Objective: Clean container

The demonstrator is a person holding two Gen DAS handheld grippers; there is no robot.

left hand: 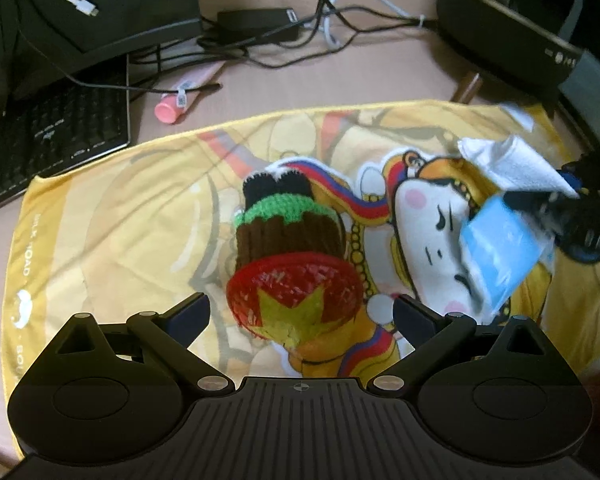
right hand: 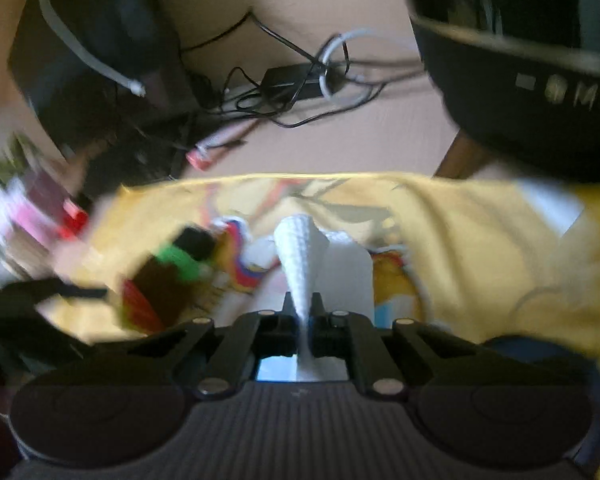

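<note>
A container (left hand: 288,236) in a brown, green and black crochet cover lies on its side on a yellow cartoon-print towel (left hand: 120,220). Its red end with a yellow star faces my left gripper (left hand: 300,304), which stands open with that end between its fingers. At the right, my right gripper (left hand: 540,204) holds a white tissue (left hand: 512,160) over a pale blue packet (left hand: 496,248). The blurred right wrist view shows my right gripper (right hand: 303,304) shut on the white tissue (right hand: 300,248), with the container (right hand: 168,276) to its left.
A black keyboard (left hand: 52,136) lies off the towel's left corner, with a pink tube (left hand: 172,108) beside it. Tangled cables and a power adapter (left hand: 260,24) sit behind the towel. A large black device (left hand: 500,20) stands at the back right.
</note>
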